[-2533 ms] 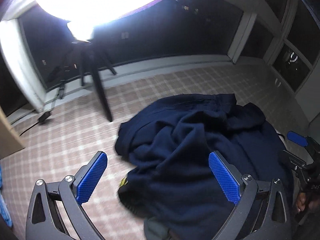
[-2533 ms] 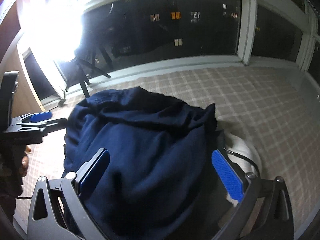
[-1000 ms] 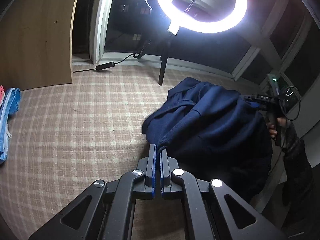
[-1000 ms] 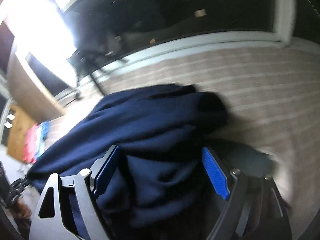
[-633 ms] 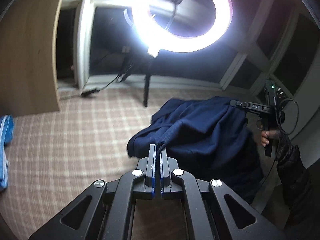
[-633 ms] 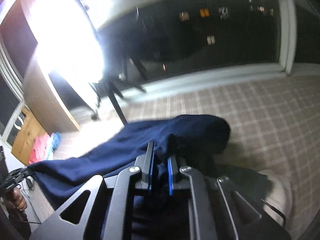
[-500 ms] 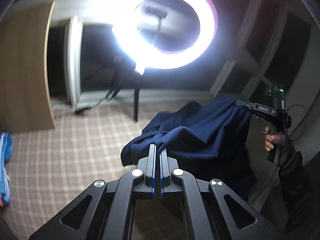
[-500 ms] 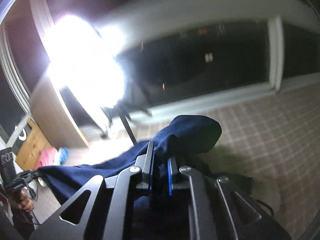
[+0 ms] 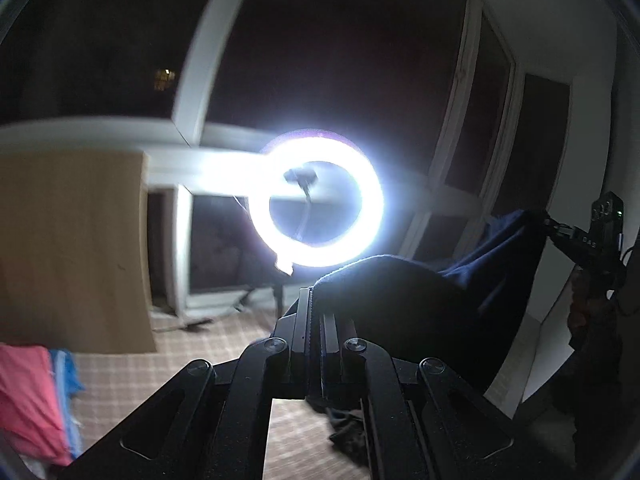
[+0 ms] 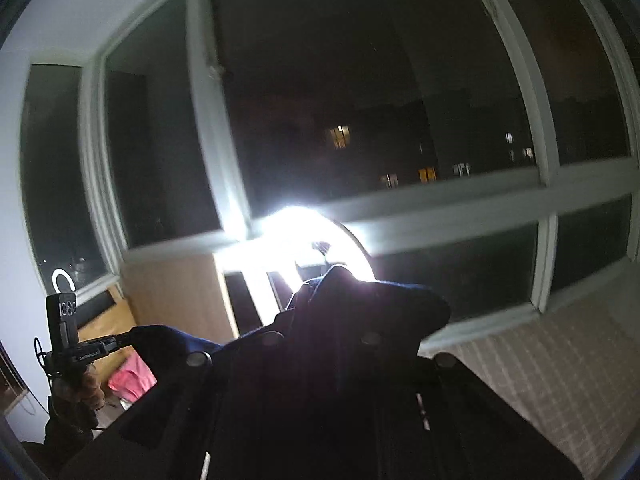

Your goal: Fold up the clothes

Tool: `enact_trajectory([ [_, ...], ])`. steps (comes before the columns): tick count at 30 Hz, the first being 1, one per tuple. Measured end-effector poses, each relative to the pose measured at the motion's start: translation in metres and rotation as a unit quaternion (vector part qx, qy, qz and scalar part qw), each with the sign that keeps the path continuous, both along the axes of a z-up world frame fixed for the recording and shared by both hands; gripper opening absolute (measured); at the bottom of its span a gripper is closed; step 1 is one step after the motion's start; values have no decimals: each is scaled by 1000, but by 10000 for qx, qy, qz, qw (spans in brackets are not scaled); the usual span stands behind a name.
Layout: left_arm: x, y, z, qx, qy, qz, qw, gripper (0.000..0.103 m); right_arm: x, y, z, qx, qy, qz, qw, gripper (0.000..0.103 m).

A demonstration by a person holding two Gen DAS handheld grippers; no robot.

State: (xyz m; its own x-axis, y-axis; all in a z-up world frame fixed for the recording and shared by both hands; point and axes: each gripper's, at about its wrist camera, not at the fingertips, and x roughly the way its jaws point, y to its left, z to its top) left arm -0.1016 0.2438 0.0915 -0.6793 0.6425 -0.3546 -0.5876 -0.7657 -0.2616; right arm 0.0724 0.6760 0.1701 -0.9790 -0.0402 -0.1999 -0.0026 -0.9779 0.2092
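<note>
At the far left of the left wrist view a pink cloth [image 9: 28, 396] and a blue cloth [image 9: 66, 376] lie stacked at the left edge of the checked carpet [image 9: 132, 376], with a tan wooden panel [image 9: 72, 248] standing behind them. Right of the panel a lit ring light [image 9: 316, 202] glares in front of the dark window [image 9: 332, 60]. Below it the left gripper [image 9: 312, 304] has its two fingers pressed together on an edge of the dark blue garment [image 9: 404, 308], which is held up off the carpet and stretches rightward to the right gripper [image 9: 550, 226], whose tip also pinches the cloth. In the right wrist view the left gripper [image 10: 120, 340] shows at the left edge, clamping a corner of the garment [image 10: 320, 380]; pale lettering on its body is too small to read (a few characters at most). Near it the pink cloth [image 10: 130, 380] shows low down, and the wooden panel [image 10: 176, 292] stands behind. The garment drapes over the right gripper's own fingers and hides them in that view. The ring light [image 10: 296, 236] shines behind the cloth's peak, and lit windows of distant buildings show through the window [image 10: 380, 100]. Checked carpet [image 10: 560, 368] fills the lower right.
</note>
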Motion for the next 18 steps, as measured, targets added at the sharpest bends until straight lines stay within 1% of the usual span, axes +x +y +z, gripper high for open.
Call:
enact_trajectory([
  [3,18,-44,18,-174,218,214,9994,2,9,-38,13,152,125,146,9997,9],
  [5,27,-68,23,-312,296,376,9984,2,7,-63,13,206,122,297,9993,9],
  [8,36,-102,27,-529,348,642,9959,2,-7,-94,4,230,49,467,9986,9],
  [10,35,-124,24,-654,304,891,9934,2,-30,-115,-13,108,-136,666,9976,9],
  [12,26,-144,11,-733,152,1105,9911,2,-52,-129,-32,75,-327,767,9965,9],
  [13,21,-153,4,-770,71,1210,9896,2,-70,-139,-47,103,-496,786,9956,9],
  [14,12,-161,-9,-876,-82,1307,9875,2,-89,-150,-64,145,-701,806,9942,9],
  [15,1,-167,-27,-1111,-288,1443,9829,5,-114,-161,-88,123,-1084,951,9895,9],
  [16,-11,-173,-46,-1368,-502,1586,9765,8,-136,-171,-112,61,-1514,1110,9822,13],
  [17,-22,-178,-65,-1622,-716,1726,9689,9,-156,-179,-143,41,-2041,1160,9720,16],
  [18,-33,-184,-87,-1952,-918,1964,9565,9,-178,-187,-179,48,-2650,1166,9572,18],
])
